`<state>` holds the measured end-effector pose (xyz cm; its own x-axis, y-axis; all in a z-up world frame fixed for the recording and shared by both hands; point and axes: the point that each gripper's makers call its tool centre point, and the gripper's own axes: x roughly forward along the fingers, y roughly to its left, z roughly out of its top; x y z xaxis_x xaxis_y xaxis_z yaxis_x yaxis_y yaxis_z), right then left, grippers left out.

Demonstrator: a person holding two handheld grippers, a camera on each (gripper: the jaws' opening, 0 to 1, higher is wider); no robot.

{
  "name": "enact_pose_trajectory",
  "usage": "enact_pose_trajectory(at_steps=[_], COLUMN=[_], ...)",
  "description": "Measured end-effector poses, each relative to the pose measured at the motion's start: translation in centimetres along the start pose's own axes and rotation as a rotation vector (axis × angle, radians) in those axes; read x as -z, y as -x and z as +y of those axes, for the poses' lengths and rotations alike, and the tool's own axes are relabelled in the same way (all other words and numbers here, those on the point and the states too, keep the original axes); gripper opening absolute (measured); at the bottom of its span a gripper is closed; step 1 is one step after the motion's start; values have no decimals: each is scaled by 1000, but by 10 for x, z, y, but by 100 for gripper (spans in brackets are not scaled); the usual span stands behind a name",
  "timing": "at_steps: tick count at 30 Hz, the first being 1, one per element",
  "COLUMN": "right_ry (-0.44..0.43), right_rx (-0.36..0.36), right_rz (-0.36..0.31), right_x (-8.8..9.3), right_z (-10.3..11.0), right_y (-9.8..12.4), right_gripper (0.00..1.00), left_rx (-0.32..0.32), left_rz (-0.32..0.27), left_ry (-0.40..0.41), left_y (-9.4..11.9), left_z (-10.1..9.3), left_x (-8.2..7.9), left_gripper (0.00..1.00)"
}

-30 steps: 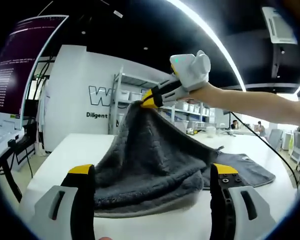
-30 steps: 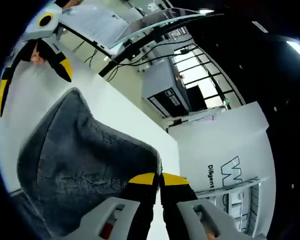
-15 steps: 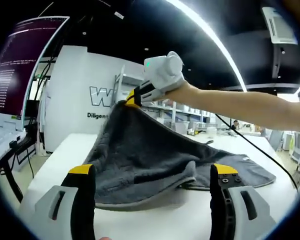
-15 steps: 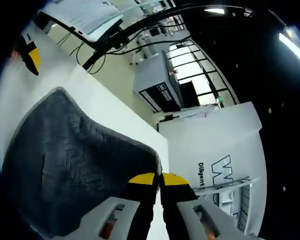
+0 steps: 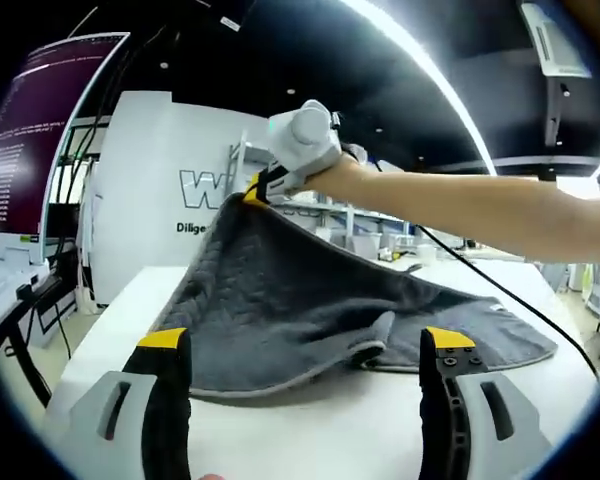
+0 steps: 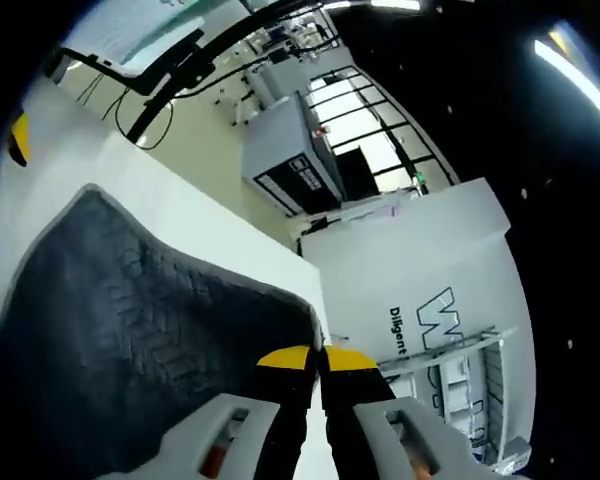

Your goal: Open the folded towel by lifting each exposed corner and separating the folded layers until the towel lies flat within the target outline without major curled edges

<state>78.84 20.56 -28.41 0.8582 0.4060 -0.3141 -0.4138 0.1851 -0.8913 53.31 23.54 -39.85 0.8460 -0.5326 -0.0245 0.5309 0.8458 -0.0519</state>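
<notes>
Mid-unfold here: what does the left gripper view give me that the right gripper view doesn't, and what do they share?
Left gripper view: the left gripper with jaws spread apart above the white table, a curled fold along the towel's near edge, and a monitor of text.

Right gripper view: the right gripper's jaws from behind, pinched on the towel's corner, and a grey cabinet.

Both: the grey towel hanging from that raised corner, and the white wall with lettering.

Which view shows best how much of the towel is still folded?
The left gripper view: the towel shows nearly whole on the table, one corner lifted by the right tongs and a curled fold near the middle. The right gripper view looks along the lifted layer from the pinched corner, so the fold is hidden.
</notes>
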Motion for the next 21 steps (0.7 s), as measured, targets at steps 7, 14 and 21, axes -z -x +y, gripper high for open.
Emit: enact_pose_trajectory(at_steps=[7,14,21], right_ry=[-40,-161,-324], right_rx=[-31,-112,-62], right_rz=[-5,28,37], right_x=[5,36,68], right_z=[18,46,40], right_y=[-22,-50,-55], right_gripper=[0,5,20], left_rx=[-11,-17,-21], left_rz=[11,44,54], left_ry=[-15,-22,-23], left_y=[-1,-4,-6], left_z=[2,4,5], left_x=[3,11,15], left_gripper=[93,93,93])
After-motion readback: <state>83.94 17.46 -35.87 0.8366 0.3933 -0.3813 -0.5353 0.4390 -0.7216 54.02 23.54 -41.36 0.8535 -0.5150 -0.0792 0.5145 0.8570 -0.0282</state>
